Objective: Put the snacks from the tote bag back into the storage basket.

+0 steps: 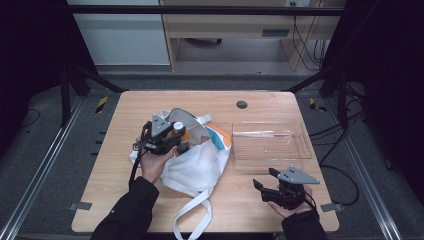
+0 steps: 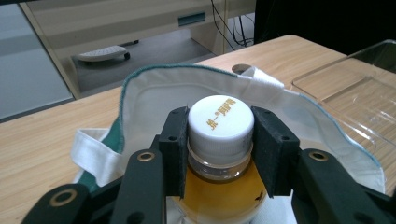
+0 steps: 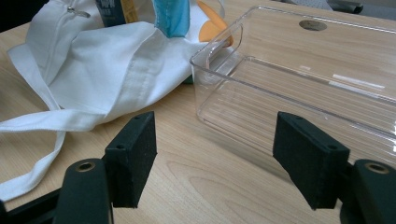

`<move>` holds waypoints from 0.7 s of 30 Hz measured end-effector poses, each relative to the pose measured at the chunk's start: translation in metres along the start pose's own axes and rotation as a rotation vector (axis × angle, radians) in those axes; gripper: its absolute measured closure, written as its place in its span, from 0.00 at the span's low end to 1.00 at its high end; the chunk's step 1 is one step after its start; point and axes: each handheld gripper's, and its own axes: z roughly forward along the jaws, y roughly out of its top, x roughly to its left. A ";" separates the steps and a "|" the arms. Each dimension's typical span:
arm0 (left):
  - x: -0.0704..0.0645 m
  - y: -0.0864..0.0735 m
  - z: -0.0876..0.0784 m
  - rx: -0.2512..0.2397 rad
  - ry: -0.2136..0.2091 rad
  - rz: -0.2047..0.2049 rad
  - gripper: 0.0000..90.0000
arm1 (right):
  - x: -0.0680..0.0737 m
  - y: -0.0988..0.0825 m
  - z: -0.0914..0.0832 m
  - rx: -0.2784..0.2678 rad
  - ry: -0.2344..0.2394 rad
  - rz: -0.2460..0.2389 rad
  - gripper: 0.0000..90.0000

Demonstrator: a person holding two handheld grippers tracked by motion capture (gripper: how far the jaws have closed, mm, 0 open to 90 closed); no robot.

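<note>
presently, the left gripper (image 2: 220,140) is clamped on the white cap (image 2: 220,122) of a bottle of amber liquid (image 2: 219,196), which stands at the mouth of the white tote bag (image 1: 197,165) on the wooden table (image 1: 260,210). the right gripper (image 3: 219,158) hangs over bare table with its jaws spread and nothing between them, near the clear plastic tray (image 1: 270,142), which lies just beside the bag and holds nothing. judged from this, the bottle is gripped but not yet clear of the bag; lifting it out and setting it in the tray remain, and printed cartons (image 3: 140,11) in the bag suggest further items to unpack.
</note>
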 end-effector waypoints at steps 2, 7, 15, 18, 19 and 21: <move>0.002 0.003 -0.004 -0.011 0.005 -0.002 0.65 | 0.000 0.000 0.000 0.001 0.001 -0.002 0.34; 0.004 0.011 -0.014 -0.028 0.018 -0.005 0.65 | 0.000 0.000 0.000 0.002 0.002 -0.003 0.34; 0.010 0.023 -0.031 -0.056 0.027 -0.028 0.65 | 0.000 0.000 0.000 0.001 0.002 -0.004 0.34; 0.012 0.027 -0.036 -0.064 0.027 -0.035 0.65 | 0.000 0.000 0.000 0.000 0.001 -0.002 0.34; 0.012 0.028 -0.038 -0.068 0.029 -0.037 0.65 | 0.000 0.000 0.000 -0.001 0.001 -0.002 0.33; 0.012 0.030 -0.041 -0.076 0.032 -0.038 0.65 | 0.000 0.000 0.000 -0.003 0.001 -0.003 0.33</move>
